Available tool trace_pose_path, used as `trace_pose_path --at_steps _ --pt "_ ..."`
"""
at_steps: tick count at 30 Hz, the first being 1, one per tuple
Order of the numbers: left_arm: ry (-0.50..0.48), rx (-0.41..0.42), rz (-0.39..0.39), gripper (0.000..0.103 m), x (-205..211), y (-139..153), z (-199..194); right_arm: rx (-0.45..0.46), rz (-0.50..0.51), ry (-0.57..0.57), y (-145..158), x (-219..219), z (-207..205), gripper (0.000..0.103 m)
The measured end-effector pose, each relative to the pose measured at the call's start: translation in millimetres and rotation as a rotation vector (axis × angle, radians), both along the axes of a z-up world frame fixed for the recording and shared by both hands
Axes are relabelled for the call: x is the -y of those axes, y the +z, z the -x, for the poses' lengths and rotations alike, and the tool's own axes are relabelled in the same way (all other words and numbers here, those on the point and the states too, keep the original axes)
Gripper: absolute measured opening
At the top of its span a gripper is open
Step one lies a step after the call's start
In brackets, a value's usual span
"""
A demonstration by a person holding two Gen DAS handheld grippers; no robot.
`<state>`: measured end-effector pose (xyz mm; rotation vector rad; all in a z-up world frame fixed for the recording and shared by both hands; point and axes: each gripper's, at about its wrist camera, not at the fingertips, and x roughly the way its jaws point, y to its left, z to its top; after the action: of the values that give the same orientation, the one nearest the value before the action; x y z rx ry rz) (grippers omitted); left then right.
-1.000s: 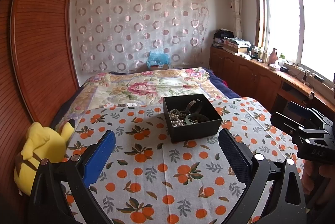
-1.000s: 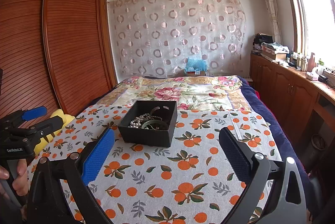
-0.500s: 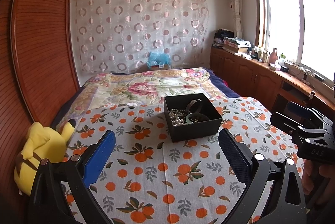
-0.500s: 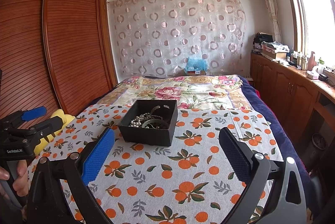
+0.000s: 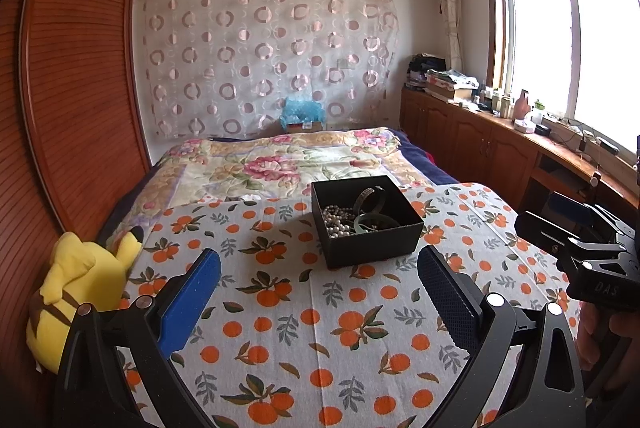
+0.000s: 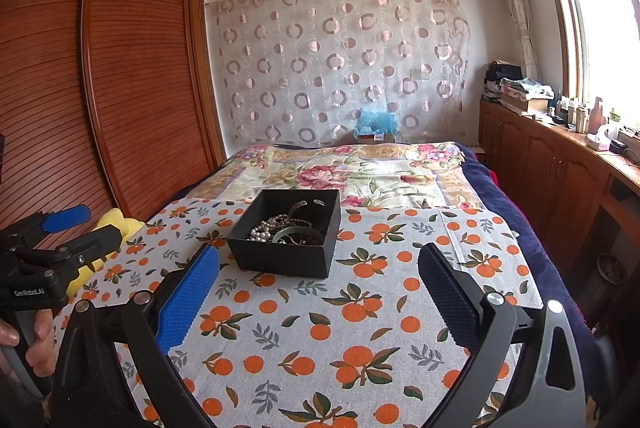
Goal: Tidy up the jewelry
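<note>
Nothing has shifted since earlier. Black box (image 5: 372,242) sits square on the bed's orange-print cloth (image 5: 320,328), open upward. Left gripper (image 5: 318,292) and right gripper (image 6: 318,288): jaws spread wide, empty.

Bare cloth (image 5: 320,308) between both tongs and box (image 5: 372,248), box top uncovered, plush (image 5: 76,284) at bed's left edge

bed (image 5: 420,152), orange-print cloth (image 5: 320,308), black box (image 5: 372,244)
</note>
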<state>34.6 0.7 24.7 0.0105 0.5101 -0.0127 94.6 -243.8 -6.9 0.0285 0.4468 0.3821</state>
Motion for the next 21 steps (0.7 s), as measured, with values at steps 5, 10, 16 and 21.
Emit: trace_pose_path --at_steps 5,10,16,21 --pt "-0.001 0.000 0.000 0.095 -0.2 -0.2 0.0 -0.001 0.000 0.001 0.1 0.3 0.1 0.100" --pt "-0.001 0.003 0.001 0.095 0.7 0.3 1.5 0.001 -0.001 -0.002 0.1 0.5 0.4 0.100" --pt "-0.001 0.008 0.001 0.095 1.9 1.4 3.0 0.000 -0.001 0.000 0.7 1.0 -0.2 0.100" --pt "0.002 0.013 0.002 0.095 3.7 5.7 3.3 0.001 -0.001 0.000 -0.8 0.5 0.5 0.100"
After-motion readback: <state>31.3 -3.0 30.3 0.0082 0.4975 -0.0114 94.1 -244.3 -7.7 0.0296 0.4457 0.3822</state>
